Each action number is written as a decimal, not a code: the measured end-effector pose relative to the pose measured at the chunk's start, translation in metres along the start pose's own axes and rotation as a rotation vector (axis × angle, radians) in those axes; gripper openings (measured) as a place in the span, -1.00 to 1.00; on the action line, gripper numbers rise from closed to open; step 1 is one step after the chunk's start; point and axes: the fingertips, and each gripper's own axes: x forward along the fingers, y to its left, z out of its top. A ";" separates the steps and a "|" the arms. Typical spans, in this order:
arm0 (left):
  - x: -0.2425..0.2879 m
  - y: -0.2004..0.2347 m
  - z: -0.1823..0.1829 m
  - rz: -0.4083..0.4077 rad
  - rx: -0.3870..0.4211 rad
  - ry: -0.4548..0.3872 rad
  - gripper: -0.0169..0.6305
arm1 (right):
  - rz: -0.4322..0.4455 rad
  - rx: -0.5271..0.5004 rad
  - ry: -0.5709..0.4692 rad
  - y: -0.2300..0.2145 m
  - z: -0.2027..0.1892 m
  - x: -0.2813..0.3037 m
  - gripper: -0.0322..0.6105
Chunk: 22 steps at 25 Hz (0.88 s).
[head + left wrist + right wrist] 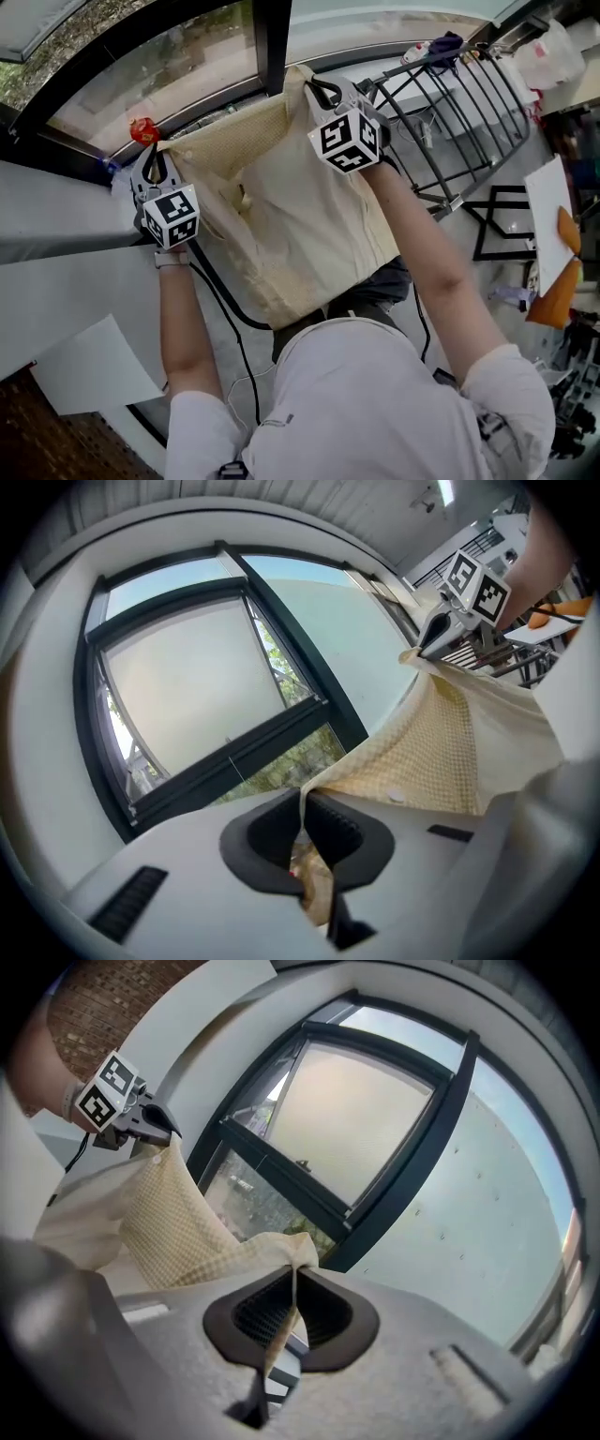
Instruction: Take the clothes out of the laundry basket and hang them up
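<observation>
The cream garment [281, 216] is out of the basket but not yet hung. It is stretched by its top edge between the left gripper [303, 803] and the right gripper [292, 1288], each with its jaws pressed together on a corner. Its long axis seems to run from jaws to jaws, the body drooping below them, and the drying rack [459, 103] beyond the right jaws likely awaits it.

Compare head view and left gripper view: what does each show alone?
Head view only: the person's white shirt, a red object by the window, a white sheet of paper. Left gripper view only: the left gripper shut on an edge of the cream garment. Both: the garment stretched to the right gripper, the dark window frame.
</observation>
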 end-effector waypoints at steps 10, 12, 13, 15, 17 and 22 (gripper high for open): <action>0.039 -0.058 -0.071 -0.161 -0.025 0.170 -0.92 | 0.171 0.080 0.201 0.059 -0.081 0.048 -0.79; 0.042 -0.064 -0.082 -0.183 -0.045 0.204 -0.92 | 0.204 0.101 0.225 0.070 -0.089 0.052 -0.74; 0.042 -0.067 -0.087 -0.190 -0.050 0.218 -0.90 | 0.218 0.111 0.232 0.074 -0.092 0.053 -0.68; 0.042 -0.072 -0.094 -0.193 -0.045 0.240 -0.79 | 0.241 0.126 0.241 0.081 -0.098 0.053 -0.56; 0.038 -0.075 -0.099 -0.186 -0.038 0.259 -0.63 | 0.262 0.148 0.251 0.086 -0.105 0.050 -0.37; 0.023 -0.077 -0.106 -0.176 -0.064 0.298 -0.39 | 0.292 0.212 0.263 0.092 -0.113 0.034 -0.11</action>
